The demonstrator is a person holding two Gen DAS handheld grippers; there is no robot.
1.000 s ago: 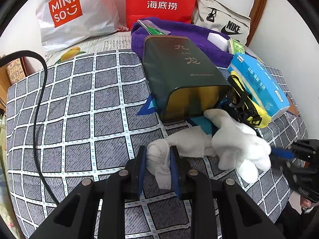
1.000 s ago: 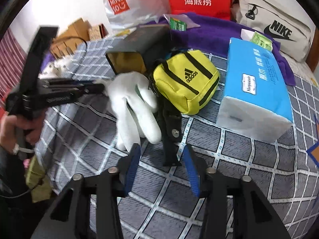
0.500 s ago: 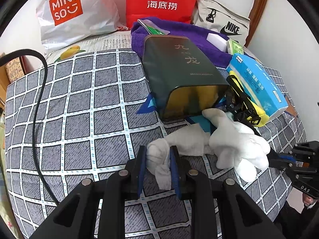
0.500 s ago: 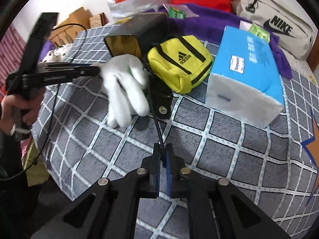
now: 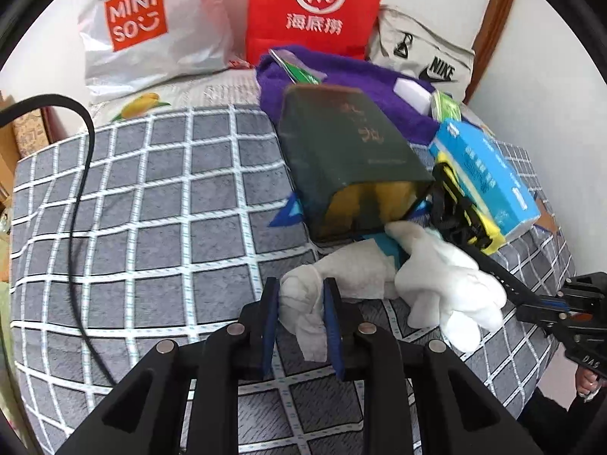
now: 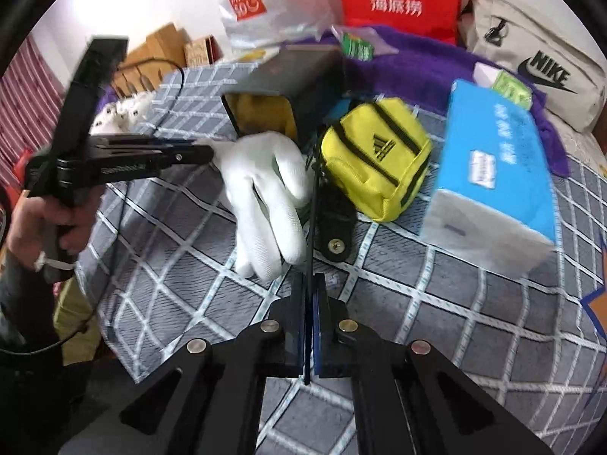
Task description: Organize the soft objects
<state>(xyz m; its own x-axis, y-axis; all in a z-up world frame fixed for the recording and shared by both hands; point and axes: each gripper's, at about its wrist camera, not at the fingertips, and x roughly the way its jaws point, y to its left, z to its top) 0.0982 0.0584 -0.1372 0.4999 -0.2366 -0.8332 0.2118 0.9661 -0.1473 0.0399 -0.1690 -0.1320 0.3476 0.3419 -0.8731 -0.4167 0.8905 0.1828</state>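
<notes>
A white glove [image 5: 447, 276] lies on the grey checked bedspread [image 5: 151, 227] in front of a dark green box [image 5: 353, 159]. My left gripper [image 5: 301, 303] is shut on the glove's bunched cuff; the right wrist view shows it [image 6: 206, 151] at the glove's [image 6: 265, 197] left end. A yellow pouch [image 6: 373, 157] sits to the right of the glove. Its thin black strap [image 6: 312, 227] runs down between the pads of my right gripper [image 6: 309, 292], whose jaws are closing tight on it. The left wrist view has that gripper [image 5: 531, 301] at the right edge.
A blue tissue pack [image 6: 493, 159] lies right of the pouch. Behind are a purple towel [image 5: 341, 72], a white Miniso bag [image 5: 144, 26], a red bag [image 5: 315, 3] and a Nike bag [image 6: 531, 60]. A black cable [image 5: 81, 189] trails down the left. The bed edge is near my right gripper.
My right gripper went from open to shut on the pouch's black strap and drew back a little. The left gripper kept its hold on the glove cuff without moving.
</notes>
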